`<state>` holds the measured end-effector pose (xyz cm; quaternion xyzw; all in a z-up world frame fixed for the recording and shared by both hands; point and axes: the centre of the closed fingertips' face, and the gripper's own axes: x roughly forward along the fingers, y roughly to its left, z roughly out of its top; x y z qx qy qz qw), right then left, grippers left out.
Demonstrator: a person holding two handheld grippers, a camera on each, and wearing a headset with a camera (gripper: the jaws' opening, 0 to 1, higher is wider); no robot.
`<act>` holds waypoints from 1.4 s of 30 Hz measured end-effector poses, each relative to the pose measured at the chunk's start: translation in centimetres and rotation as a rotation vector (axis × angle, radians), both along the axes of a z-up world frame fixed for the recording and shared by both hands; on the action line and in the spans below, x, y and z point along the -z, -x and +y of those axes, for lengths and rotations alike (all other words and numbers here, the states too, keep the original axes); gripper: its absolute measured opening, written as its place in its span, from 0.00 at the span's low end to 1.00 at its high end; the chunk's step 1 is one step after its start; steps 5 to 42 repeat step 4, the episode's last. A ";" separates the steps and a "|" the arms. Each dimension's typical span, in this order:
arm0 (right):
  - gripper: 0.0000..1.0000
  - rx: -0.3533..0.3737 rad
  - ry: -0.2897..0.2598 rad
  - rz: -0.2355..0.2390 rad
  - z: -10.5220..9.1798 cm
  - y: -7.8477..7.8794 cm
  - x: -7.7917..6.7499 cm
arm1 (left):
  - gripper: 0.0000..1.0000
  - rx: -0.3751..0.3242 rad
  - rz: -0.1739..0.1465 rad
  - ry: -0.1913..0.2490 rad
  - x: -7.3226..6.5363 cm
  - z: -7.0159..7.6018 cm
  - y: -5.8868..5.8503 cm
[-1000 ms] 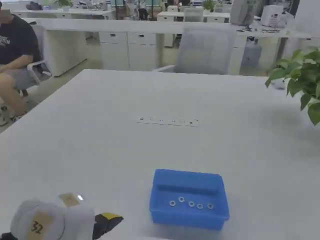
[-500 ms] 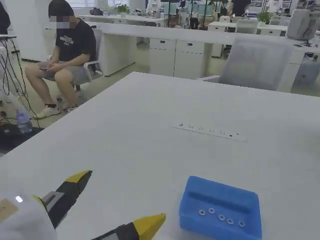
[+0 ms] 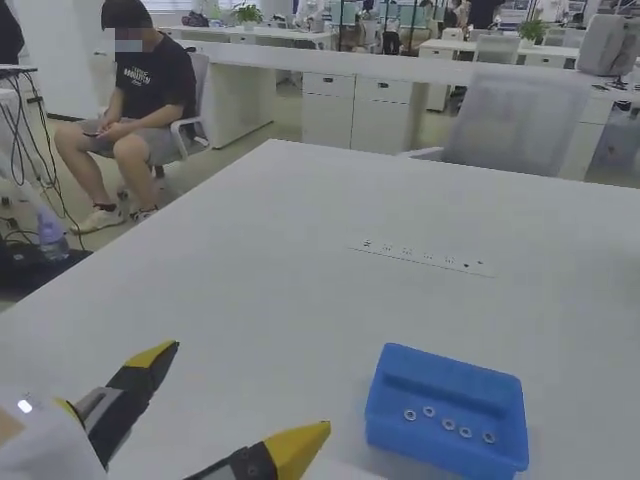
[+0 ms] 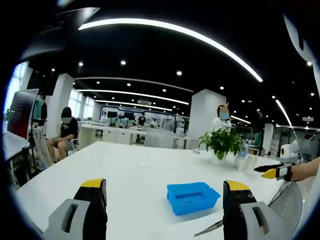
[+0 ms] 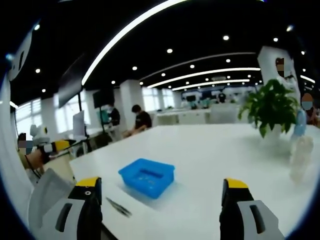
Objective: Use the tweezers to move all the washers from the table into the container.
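Note:
The blue container (image 3: 440,452) stands on the white table near its front edge, with several washers (image 3: 447,423) in a row inside it. My left gripper (image 3: 235,400) is open at the lower left, left of the container, holding nothing. In the left gripper view, the left gripper (image 4: 164,185) faces the container (image 4: 192,204), with the tweezers (image 4: 210,229) lying on the table in front of it. The right gripper (image 4: 275,172) shows at the far right. My right gripper (image 5: 160,183) is open and empty, above the container (image 5: 145,188) and the tweezers (image 5: 118,207).
A power strip (image 3: 422,258) is set into the table's middle. A potted plant (image 5: 270,107) and a clear bottle (image 5: 301,150) stand at the table's right side. A person (image 3: 135,100) sits beyond the left edge, and a grey chair (image 3: 520,120) stands at the far side.
The head camera has swung left. The left gripper has come up into the head view with its jaws spread. The container and its washers have not moved.

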<state>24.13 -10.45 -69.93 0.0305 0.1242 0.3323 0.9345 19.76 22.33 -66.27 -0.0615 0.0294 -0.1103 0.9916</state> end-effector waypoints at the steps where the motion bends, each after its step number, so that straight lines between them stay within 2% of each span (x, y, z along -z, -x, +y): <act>1: 0.99 0.004 0.000 0.000 -0.1 -0.1 0.0 | 0.99 0.000 -0.005 0.001 0.0 0.0 0.0; 4: 0.99 0.022 -0.016 0.006 -0.2 -0.2 -0.1 | 0.99 0.001 -0.006 0.013 -0.1 -0.1 0.0; 42: 0.99 0.022 -0.016 0.006 -0.2 -0.2 -0.1 | 0.99 0.001 -0.006 0.013 -0.1 -0.1 0.0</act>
